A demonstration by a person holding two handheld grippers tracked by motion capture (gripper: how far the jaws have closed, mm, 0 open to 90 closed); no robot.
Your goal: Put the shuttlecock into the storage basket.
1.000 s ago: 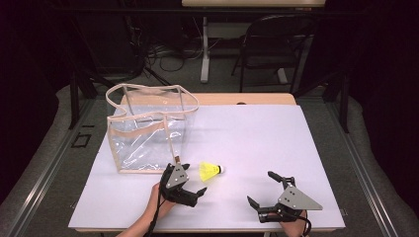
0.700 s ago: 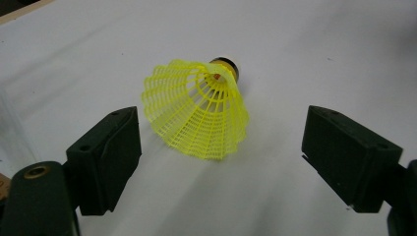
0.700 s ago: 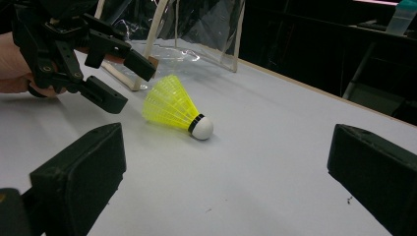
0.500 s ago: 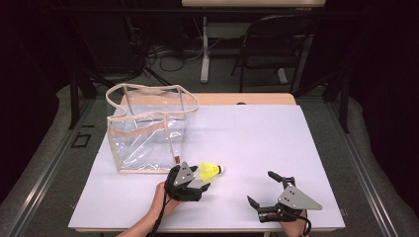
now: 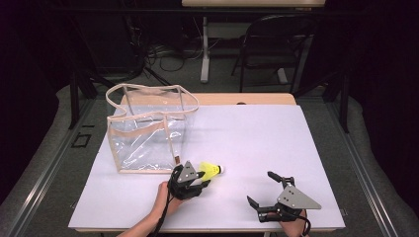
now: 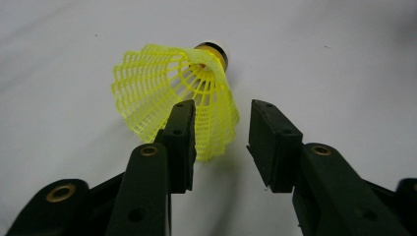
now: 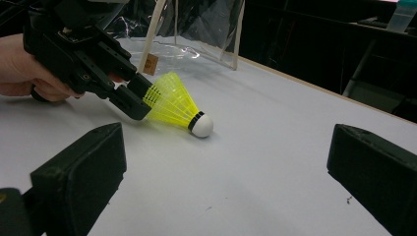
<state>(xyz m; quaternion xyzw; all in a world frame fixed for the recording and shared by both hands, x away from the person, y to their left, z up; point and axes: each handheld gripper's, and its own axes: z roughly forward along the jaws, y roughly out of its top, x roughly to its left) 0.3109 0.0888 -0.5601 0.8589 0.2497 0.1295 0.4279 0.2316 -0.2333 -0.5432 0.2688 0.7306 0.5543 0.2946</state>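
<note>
Looking down from the high view first, I have my left gripper (image 5: pixel 197 180) right at the flared end of the yellow shuttlecock (image 5: pixel 211 170), which lies on its side on the white table (image 5: pixel 257 143), just in front of the near right corner of the clear bag (image 5: pixel 148 131); the bag stands open-topped and apart from the shuttlecock. My right gripper (image 5: pixel 269 190) sits well off to the right near the table's front edge, jaws spread wide, holding nothing. Now the left gripper view: my two black jaws straddle the lower rim of the shuttlecock's (image 6: pixel 177 91) mesh skirt, one pad touching or nearly touching the plastic, the other with a clear gap beside it, so I am open and not yet gripping. The cork end points away from me. From the right gripper view, I see the left gripper (image 7: pixel 140 101) poking at the skirt while the shuttlecock (image 7: pixel 179 105) rests with its white cork on the table, and the bag (image 7: pixel 206 29) stands behind it; my own jaws here frame the scene, far apart. I judge this as the grasp step. Next I need to close gently on the skirt, since that mesh will likely flex, then lift toward the bag's mouth.
</note>
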